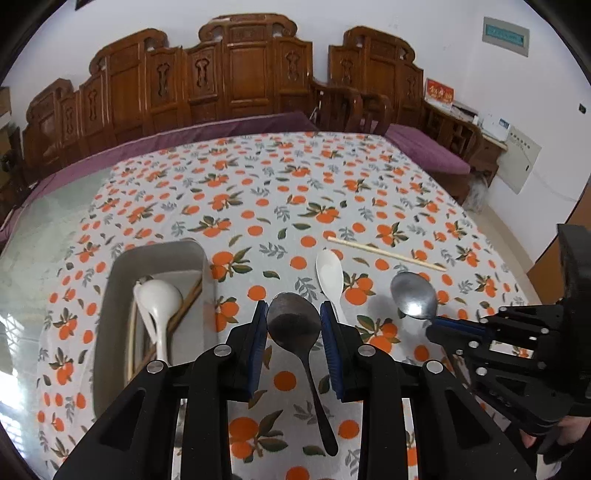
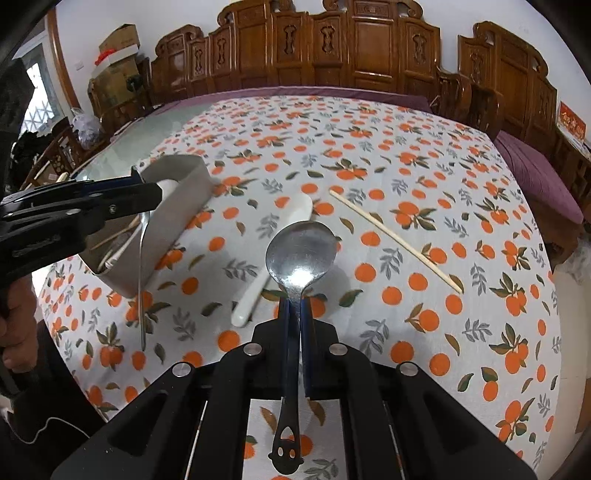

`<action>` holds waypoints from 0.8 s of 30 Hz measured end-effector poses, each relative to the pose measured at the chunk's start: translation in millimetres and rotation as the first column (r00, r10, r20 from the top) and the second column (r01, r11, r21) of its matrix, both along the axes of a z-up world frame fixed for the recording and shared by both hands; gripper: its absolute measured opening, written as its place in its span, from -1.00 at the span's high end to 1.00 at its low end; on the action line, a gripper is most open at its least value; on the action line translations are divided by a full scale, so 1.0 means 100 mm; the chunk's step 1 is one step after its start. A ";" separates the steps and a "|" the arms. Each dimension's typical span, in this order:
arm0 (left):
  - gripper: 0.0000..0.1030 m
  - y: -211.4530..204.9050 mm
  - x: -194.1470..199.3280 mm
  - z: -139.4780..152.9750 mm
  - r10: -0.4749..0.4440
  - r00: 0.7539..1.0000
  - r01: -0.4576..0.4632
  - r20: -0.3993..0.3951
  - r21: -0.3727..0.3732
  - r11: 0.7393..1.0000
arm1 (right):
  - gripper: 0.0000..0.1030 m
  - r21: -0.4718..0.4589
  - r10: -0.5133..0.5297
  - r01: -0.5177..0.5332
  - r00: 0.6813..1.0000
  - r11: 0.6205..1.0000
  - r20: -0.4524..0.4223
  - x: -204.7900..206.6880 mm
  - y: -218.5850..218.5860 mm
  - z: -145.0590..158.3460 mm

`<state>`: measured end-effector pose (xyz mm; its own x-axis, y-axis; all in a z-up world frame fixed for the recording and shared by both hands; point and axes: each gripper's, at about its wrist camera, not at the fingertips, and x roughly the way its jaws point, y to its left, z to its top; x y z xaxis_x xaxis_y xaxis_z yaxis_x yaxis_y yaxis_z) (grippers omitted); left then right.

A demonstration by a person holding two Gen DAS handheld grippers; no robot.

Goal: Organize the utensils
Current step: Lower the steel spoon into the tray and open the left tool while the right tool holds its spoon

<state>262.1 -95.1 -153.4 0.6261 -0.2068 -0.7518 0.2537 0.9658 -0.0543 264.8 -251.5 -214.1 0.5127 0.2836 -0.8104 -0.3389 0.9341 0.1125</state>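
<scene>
Beyond the jaws, past the far edge of the counter with its white cloth printed in oranges and green leaves (image 1: 280,177), stands a row of carved, reddish-brown wooden bench backs (image 1: 236,77) against a plain white wall (image 1: 436,33). Purple cushions (image 1: 424,147) cover the seats, ahead of the jaws and off to their right. On the wall high to the right hangs a pale green framed panel (image 1: 505,36), with a small red sign (image 1: 439,92) lower down. Far left of the jaws in the right wrist view, cardboard boxes (image 2: 118,48) are stacked in a corner beside a bright window with a patterned grille (image 2: 38,96). An uncovered strip of greenish glass counter top (image 1: 48,221) reflects daylight.
</scene>
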 end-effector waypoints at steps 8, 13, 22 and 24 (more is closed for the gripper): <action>0.48 0.21 -0.12 0.31 0.010 0.999 -0.010 0.051 0.008 1.000 | 0.86 0.021 0.032 -0.033 0.999 0.999 0.033 -0.01 0.24 0.21; 0.48 0.47 -0.07 0.45 0.040 0.996 -0.042 0.080 0.024 0.999 | 0.86 0.042 0.061 -0.064 0.996 0.997 0.059 0.02 0.46 0.38; 0.48 1.10 0.15 0.59 0.109 0.990 -0.113 0.087 0.043 0.993 | 0.86 0.062 0.116 -0.121 0.989 0.991 0.087 0.09 0.88 0.57; 0.48 1.21 0.18 0.57 0.116 0.990 -0.120 0.080 0.049 0.992 | 0.86 0.064 0.122 -0.128 0.989 0.990 0.087 0.10 0.94 0.58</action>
<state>280.5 25.4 -96.6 0.7000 -0.0890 -0.7086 0.1392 0.9902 0.0131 275.2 -157.6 -155.7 0.5339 0.4034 -0.7431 -0.4636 0.8746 0.1417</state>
